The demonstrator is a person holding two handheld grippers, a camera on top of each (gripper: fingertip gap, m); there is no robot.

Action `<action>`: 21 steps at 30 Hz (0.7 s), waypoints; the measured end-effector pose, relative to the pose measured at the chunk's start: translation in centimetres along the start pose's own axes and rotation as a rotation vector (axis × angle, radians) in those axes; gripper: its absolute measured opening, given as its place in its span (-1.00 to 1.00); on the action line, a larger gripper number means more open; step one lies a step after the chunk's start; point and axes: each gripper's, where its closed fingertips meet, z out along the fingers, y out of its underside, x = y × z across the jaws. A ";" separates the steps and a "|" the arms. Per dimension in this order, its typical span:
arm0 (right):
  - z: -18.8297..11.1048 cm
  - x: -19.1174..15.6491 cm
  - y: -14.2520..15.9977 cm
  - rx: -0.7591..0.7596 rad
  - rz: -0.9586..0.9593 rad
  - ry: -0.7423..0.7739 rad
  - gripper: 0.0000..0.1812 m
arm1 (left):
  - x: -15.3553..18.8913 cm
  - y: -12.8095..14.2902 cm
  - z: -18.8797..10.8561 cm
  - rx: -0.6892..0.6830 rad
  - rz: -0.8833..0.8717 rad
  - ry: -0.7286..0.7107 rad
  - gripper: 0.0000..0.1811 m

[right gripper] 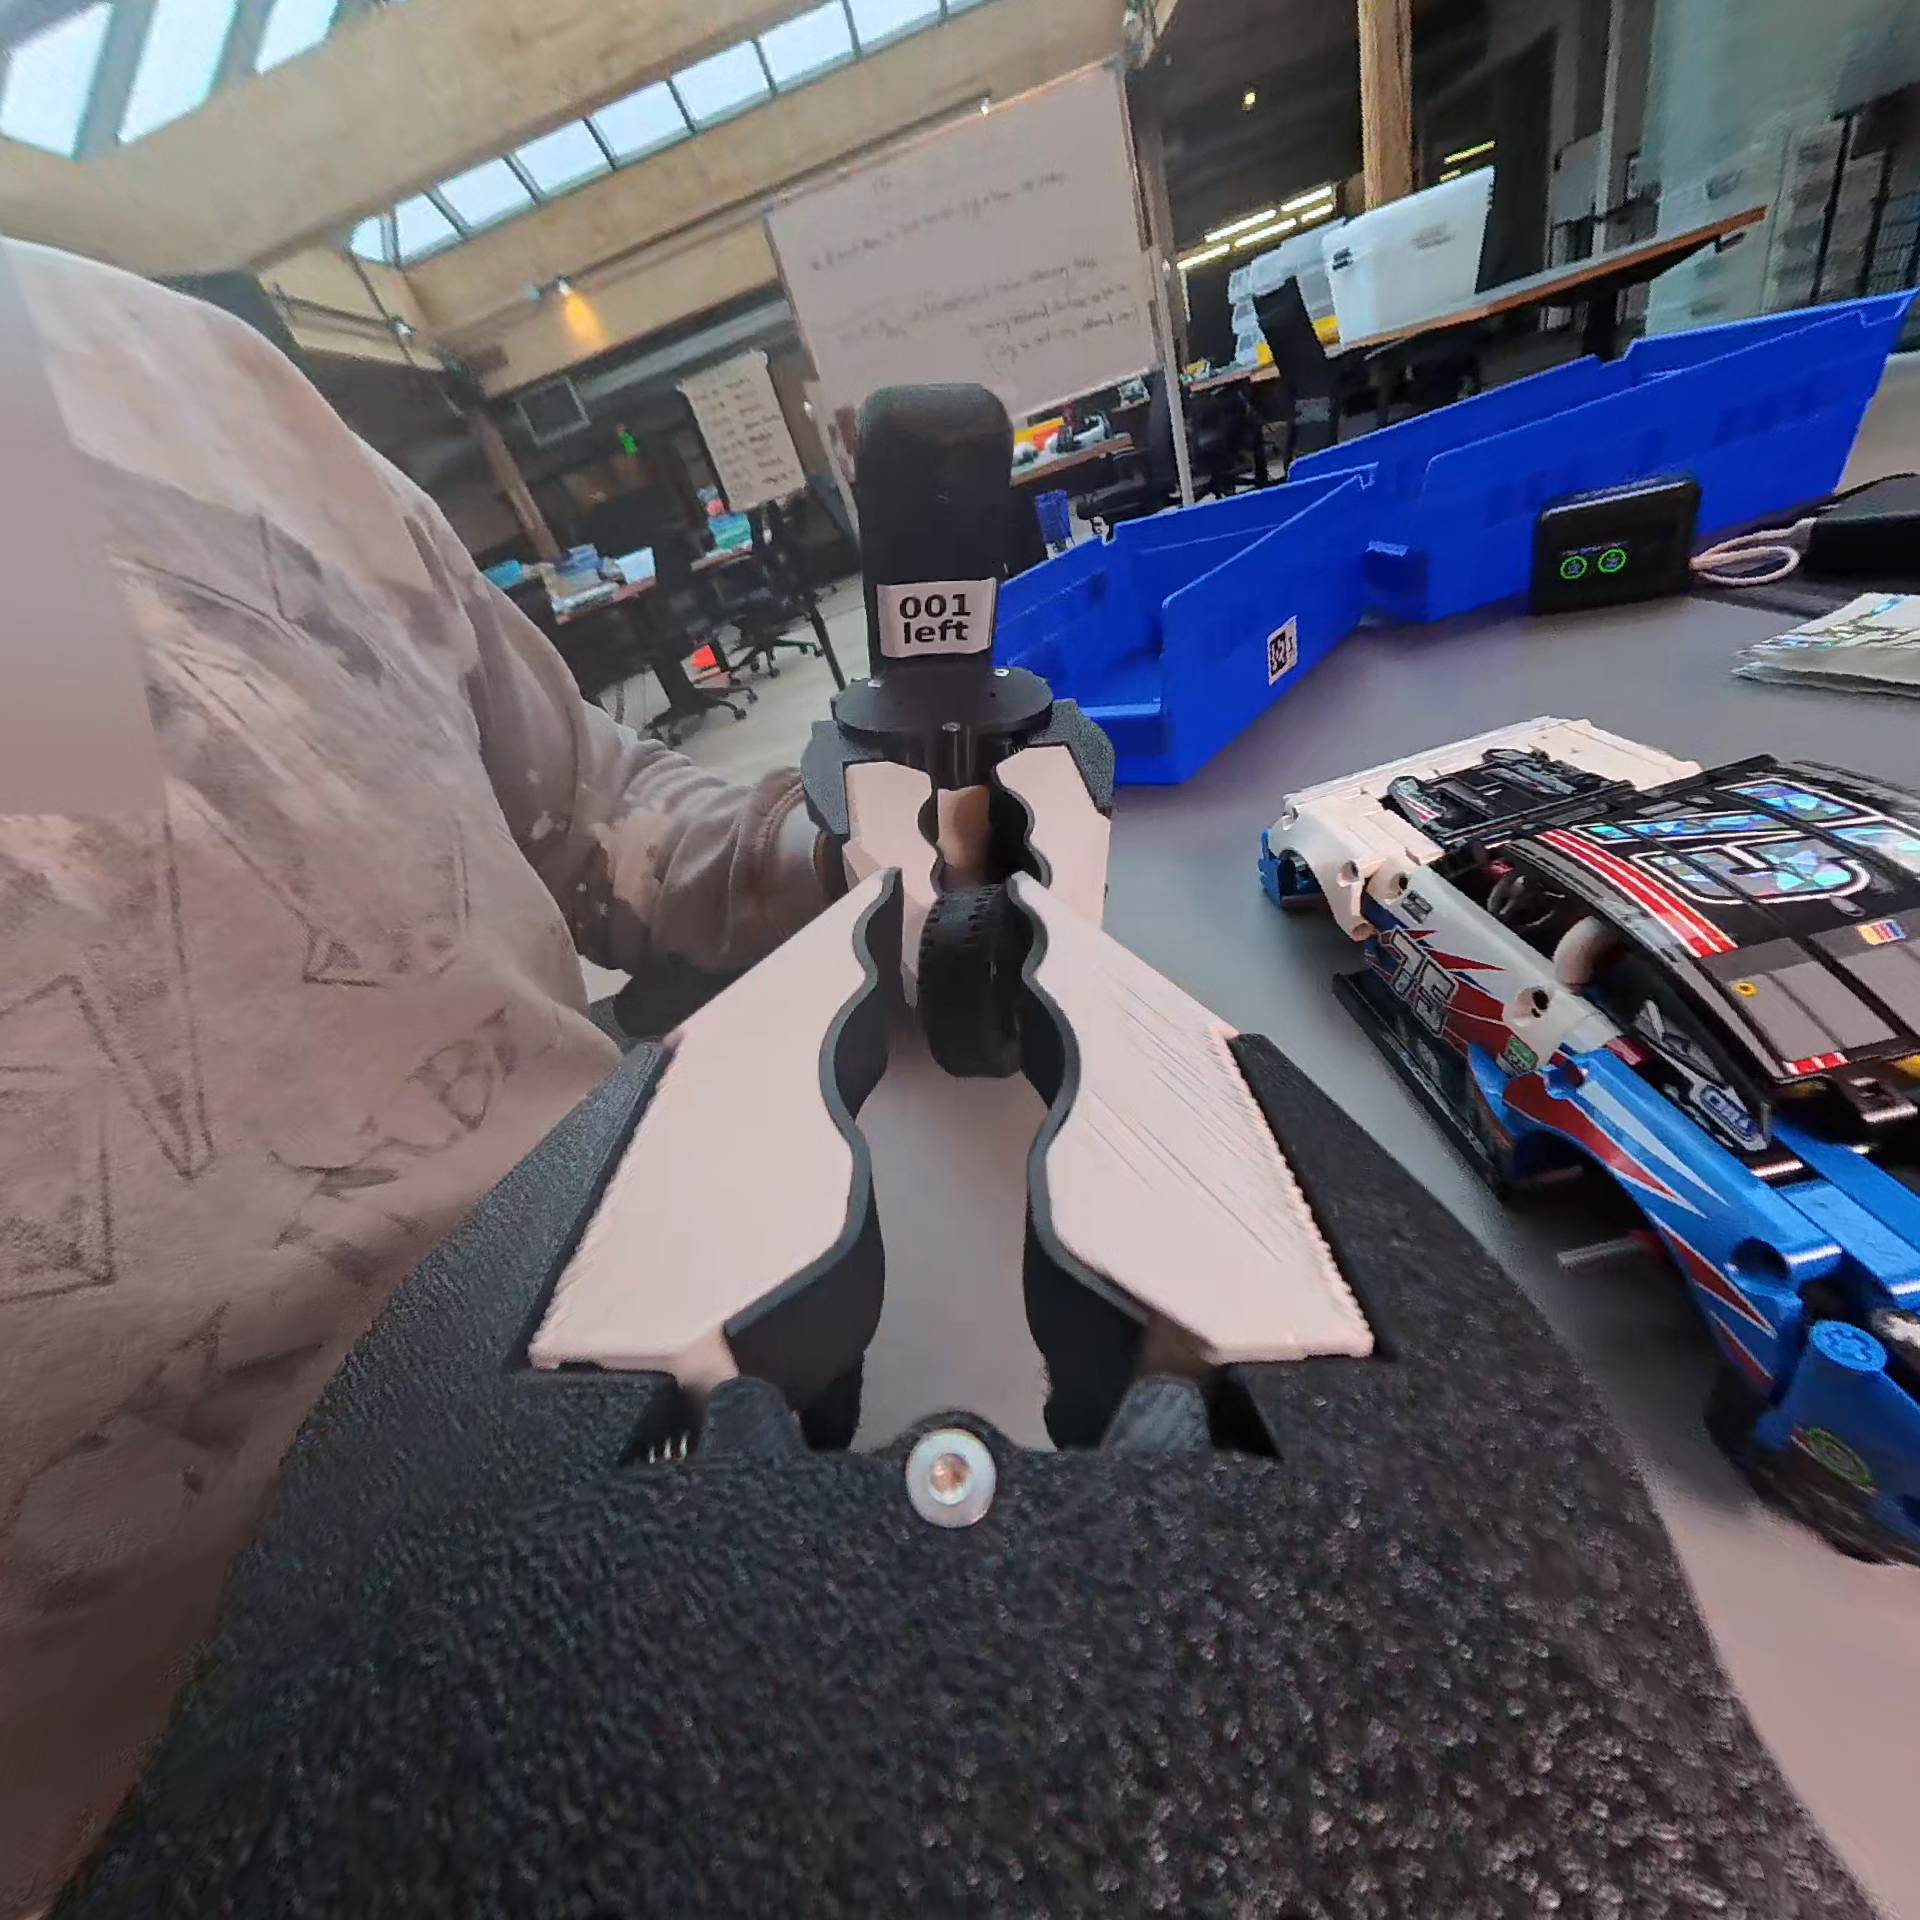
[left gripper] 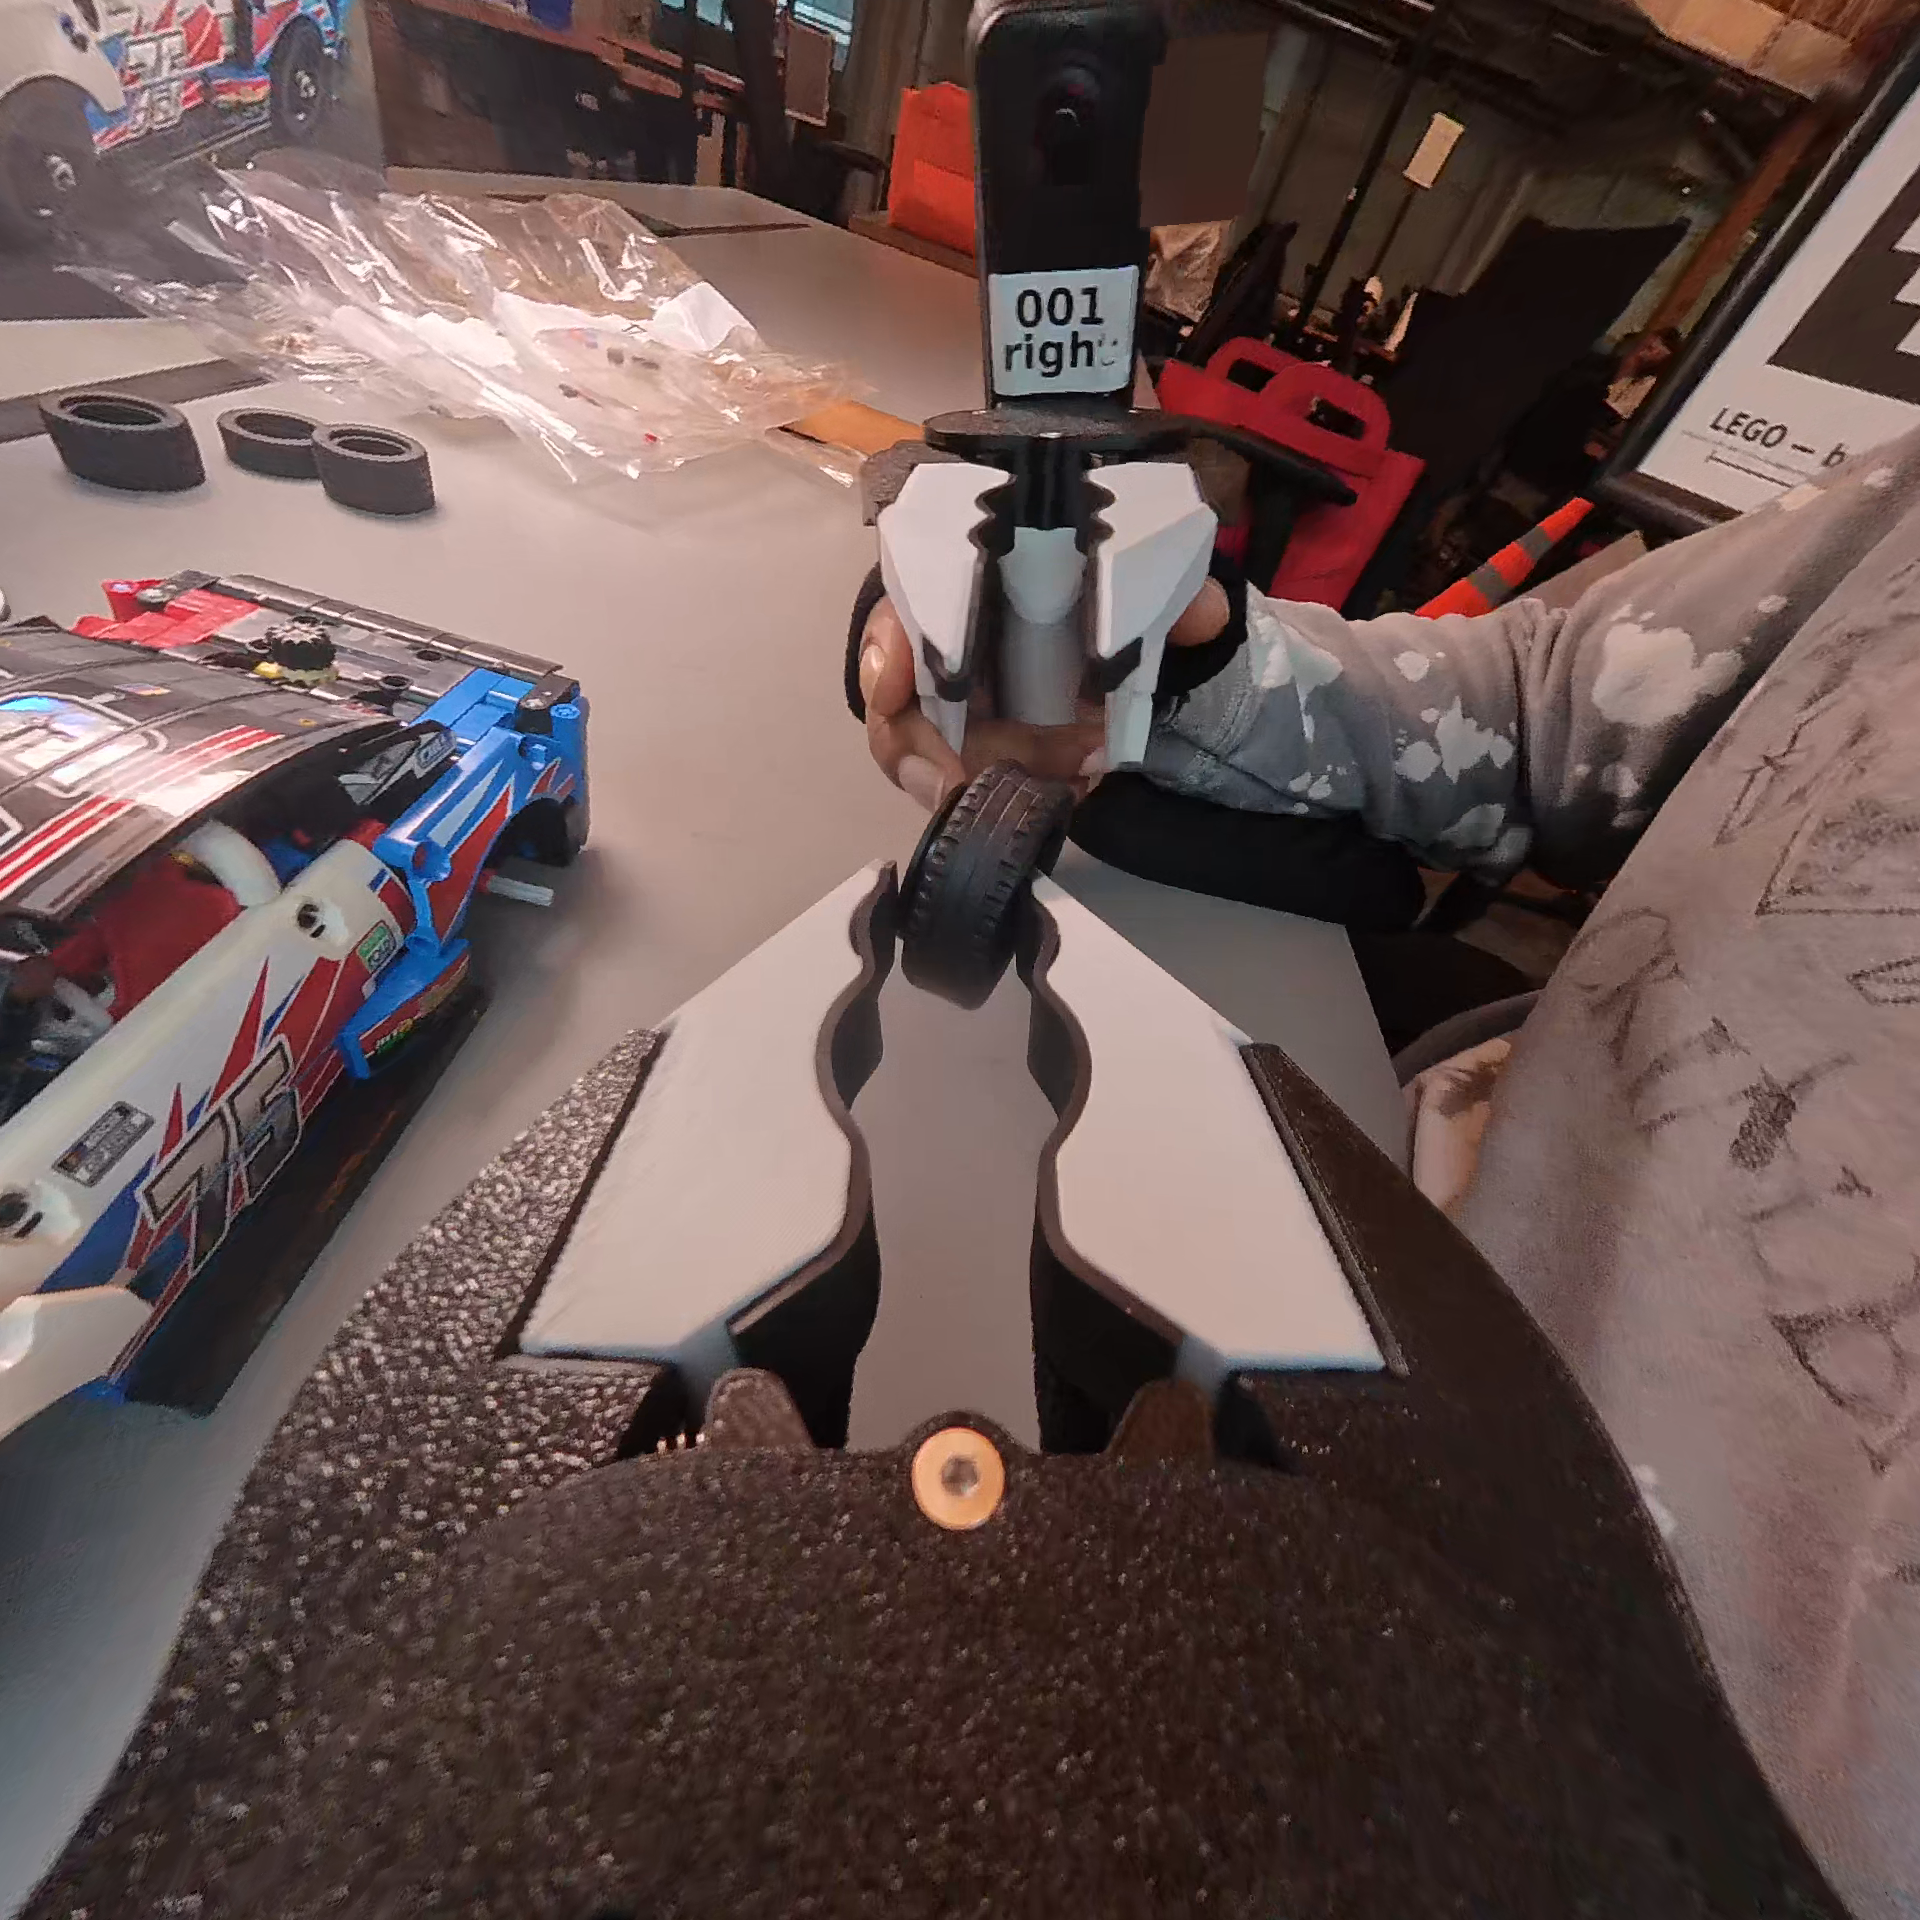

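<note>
The left black-bodied gripper with pale grey wavy fingers (left gripper: 966, 914) and the matching right gripper (right gripper: 961, 966) point at each other, tips almost meeting. Both stand closed on one small black rubber tyre (left gripper: 982, 862). A grey-sleeved hand (left gripper: 914, 717) grips the right one's handle.

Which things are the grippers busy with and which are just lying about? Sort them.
In the grippers: black tyre, clamped between the fingertips of the left gripper; right gripper, tips at the same tyre.

Lying about: model race car, three loose tyres, clear plastic bags, blue bin, black device, folded booklet.
</note>
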 end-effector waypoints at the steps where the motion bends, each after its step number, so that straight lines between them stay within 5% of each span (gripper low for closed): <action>1: 0.0 0.1 0.0 -0.003 0.007 0.003 -0.80 | 0.3 -0.2 0.0 0.009 0.018 0.011 -0.77; 17: 0.9 -2.5 2.1 -0.094 0.201 -0.196 -0.79 | 2.5 -0.6 -1.2 0.014 0.232 0.073 -0.79; 21: 1.0 -2.3 3.0 -0.147 0.162 -0.176 -0.64 | 2.0 -0.4 -1.1 0.014 0.191 0.080 -0.80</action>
